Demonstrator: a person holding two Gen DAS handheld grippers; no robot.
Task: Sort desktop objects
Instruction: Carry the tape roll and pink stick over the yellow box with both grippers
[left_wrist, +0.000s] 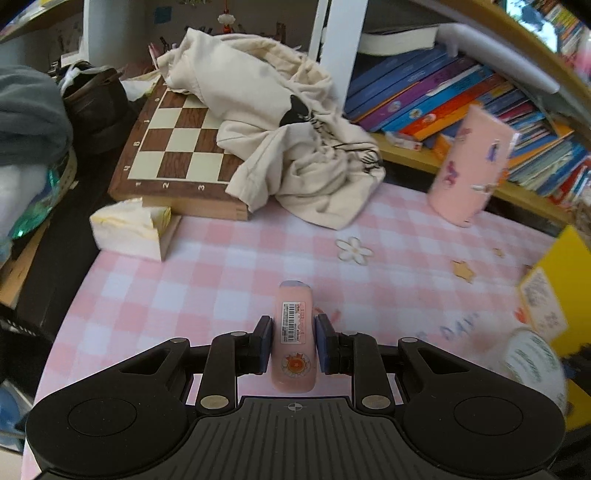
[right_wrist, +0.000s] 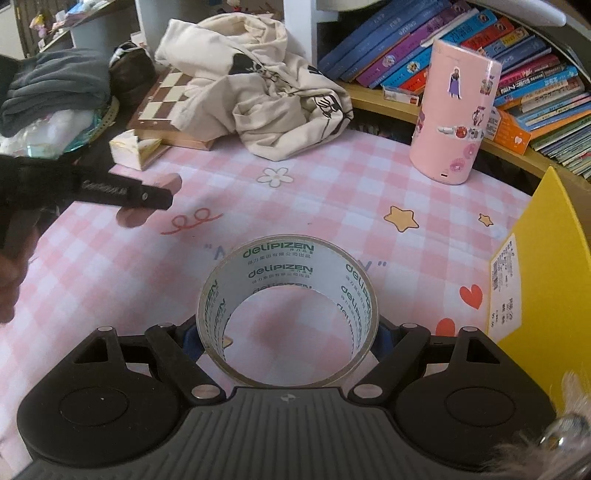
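In the left wrist view we see the left gripper (left_wrist: 293, 341) clenched on a peach-pink eraser (left_wrist: 293, 332), its blue pads (left_wrist: 266, 341) pressed against both long sides. The eraser sits low in the centre of the frame, above the pink checked mat (left_wrist: 221, 258), with its long axis running straight away from the camera, in line with the fingers. Its upper face carries a white barcode label with red print too small for us to read, and below that a round orange-and-white emblem. The far end shows a bluish-grey tip.

In the right wrist view the right gripper (right_wrist: 288, 338) grasps a roll of clear tape (right_wrist: 288, 314) at the lower centre, one finger on each side of the ring. The roll's open core faces the camera, so we look through it to the mat. Its white inner liner repeats "deli PIZEN" in green, with small characters beneath that we cannot read.

A pink cylinder (right_wrist: 456, 114) covered in stickers stands upright at the upper right. A yellow box (right_wrist: 546, 266) at the right edge bears a white printed label, illegible to us.
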